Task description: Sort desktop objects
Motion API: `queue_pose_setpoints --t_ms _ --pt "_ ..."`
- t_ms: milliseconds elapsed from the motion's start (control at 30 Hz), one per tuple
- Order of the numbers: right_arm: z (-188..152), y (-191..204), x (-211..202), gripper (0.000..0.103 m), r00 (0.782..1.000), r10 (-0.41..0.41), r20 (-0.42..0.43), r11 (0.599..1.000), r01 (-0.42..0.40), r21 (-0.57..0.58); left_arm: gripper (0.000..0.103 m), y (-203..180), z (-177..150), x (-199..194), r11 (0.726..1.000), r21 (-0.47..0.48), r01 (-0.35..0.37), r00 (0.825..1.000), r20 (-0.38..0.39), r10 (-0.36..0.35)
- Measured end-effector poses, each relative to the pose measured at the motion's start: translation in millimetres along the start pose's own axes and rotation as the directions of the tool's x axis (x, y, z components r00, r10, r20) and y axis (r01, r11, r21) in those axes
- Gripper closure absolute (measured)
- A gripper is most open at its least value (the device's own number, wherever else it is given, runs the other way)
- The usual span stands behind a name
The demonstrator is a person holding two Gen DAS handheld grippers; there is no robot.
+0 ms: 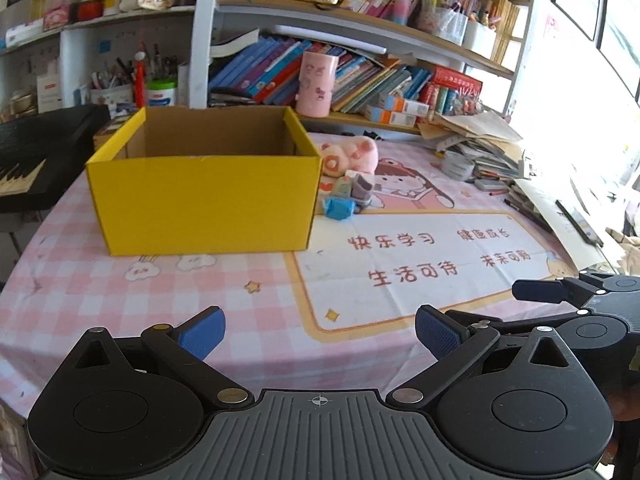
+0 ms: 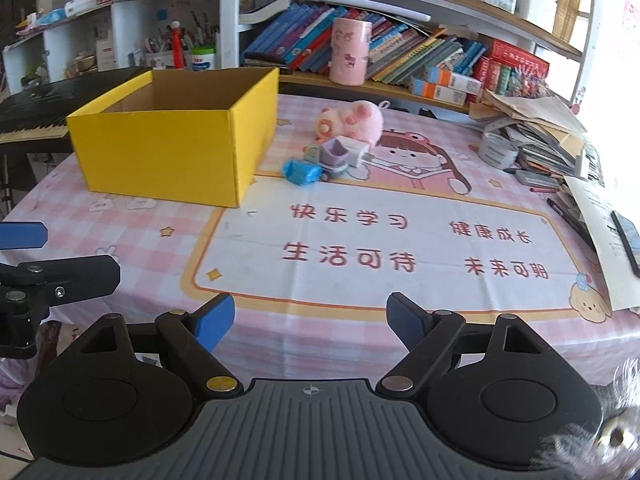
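The left wrist view shows the yellow box (image 1: 204, 196) nearly front-on, left of centre, its open top showing bare brown cardboard inside. The right wrist view shows the same box at upper left with its right side wall exposed. That view also gives a clearer look at the small things just right of the box: a pink plush toy (image 2: 352, 122), a lilac toy (image 2: 336, 152), a white charger (image 2: 356, 150) and a blue toy (image 2: 302, 172), clustered and touching.

The pink checked mat (image 2: 400, 332) carries red writing: 快乐学习, 健康成长, 生活可待, 未来可期.

The left gripper (image 1: 320, 338) sits at the bottom of its own view, pointing down toward the mat, jaws released with nothing between them. The right gripper (image 2: 310, 326) is likewise spread wide and empty above the mat's near edge.
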State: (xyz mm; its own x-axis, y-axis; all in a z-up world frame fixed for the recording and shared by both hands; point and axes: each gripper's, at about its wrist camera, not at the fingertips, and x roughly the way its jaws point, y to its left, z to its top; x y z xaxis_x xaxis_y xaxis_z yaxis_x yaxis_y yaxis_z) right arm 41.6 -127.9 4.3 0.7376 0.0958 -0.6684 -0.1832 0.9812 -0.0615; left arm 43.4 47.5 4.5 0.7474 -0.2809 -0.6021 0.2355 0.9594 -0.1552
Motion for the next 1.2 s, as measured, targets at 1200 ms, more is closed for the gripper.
queue_pose_setpoints --t_ms 1200 --pt "35.5 -126.5 71.3 0.021 0.996 -0.026 -0.080 0.997 0.032 0.072 0.000 -98.5 53.6 111.5 0.995 0.080 0.054 0.996 -0.077 -0.048"
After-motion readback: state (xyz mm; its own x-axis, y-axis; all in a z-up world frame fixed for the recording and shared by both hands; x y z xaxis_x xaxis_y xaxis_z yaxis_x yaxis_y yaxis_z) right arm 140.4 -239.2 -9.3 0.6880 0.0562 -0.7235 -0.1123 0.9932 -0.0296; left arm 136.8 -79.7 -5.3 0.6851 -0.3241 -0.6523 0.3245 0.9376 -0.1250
